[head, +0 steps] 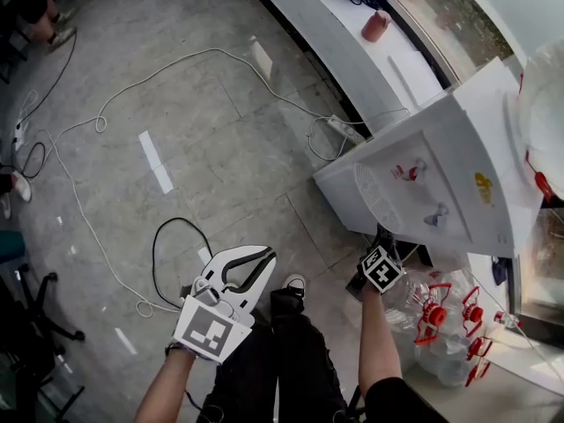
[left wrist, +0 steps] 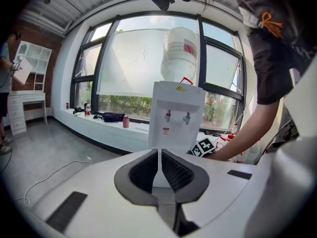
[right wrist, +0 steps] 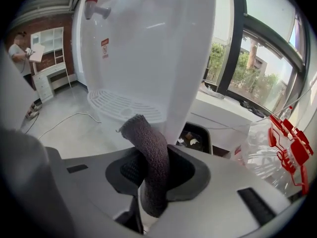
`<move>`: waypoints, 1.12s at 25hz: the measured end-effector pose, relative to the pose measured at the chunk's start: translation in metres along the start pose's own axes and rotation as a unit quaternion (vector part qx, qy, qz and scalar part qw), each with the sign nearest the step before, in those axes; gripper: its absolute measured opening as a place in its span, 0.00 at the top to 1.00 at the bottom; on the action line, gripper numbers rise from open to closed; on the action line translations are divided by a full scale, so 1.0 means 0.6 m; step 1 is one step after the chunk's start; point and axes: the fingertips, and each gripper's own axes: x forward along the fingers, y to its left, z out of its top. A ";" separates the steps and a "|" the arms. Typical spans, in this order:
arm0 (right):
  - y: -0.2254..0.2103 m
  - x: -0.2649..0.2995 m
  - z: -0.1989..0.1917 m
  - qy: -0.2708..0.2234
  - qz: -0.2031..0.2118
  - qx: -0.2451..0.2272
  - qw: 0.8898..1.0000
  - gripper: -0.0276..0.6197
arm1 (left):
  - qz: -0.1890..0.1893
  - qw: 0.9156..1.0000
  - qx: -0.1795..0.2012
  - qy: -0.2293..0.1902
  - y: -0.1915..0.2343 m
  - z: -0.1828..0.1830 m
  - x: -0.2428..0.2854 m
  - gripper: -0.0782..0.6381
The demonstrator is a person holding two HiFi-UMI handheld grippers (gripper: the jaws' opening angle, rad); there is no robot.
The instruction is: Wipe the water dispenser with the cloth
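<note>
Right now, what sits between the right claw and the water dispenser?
Only the dark cloth clamped in the right claw, its free end curling toward the drip tray of the water dispenser; the right gripper view shows it.

An office-like workroom: water dispenser (head: 441, 174), swivel chair (head: 35, 314), floor cables (head: 214, 50), window ledge (head: 308, 16)

— Where is the left gripper (head: 263, 256)?
— It is held low in front of the body on a bare left forearm (head: 164, 384). Its marker cube faces up toward the head, and its jaws point forward. The jaws are pressed together with nothing between them.
— And the right gripper (right wrist: 154, 165)?
— It is further forward, at the end of the right forearm (head: 377, 337), which is stretched straight ahead. Its jaws are clamped on a dark cloth (right wrist: 148, 143) that rises from between them and curls over to the left at the top.
</note>
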 end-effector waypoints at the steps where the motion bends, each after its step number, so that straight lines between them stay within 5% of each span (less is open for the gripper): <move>1: -0.010 -0.007 0.000 0.001 -0.005 0.005 1.000 0.80 | -0.002 1.000 0.000 0.002 -0.005 0.004 -0.003 0.86; 12: -0.077 -0.113 0.024 0.004 -0.006 0.027 1.000 0.80 | -0.008 1.000 -0.004 0.010 -0.051 0.092 -0.028 0.86; 19: -0.036 -0.228 0.074 -0.022 0.092 -0.028 0.995 0.80 | -0.020 1.000 0.011 0.015 -0.084 0.171 -0.072 0.86; 28: 0.053 -0.441 0.217 -0.093 0.228 -0.046 0.968 0.80 | -0.016 1.000 0.012 0.017 -0.099 0.253 -0.153 0.86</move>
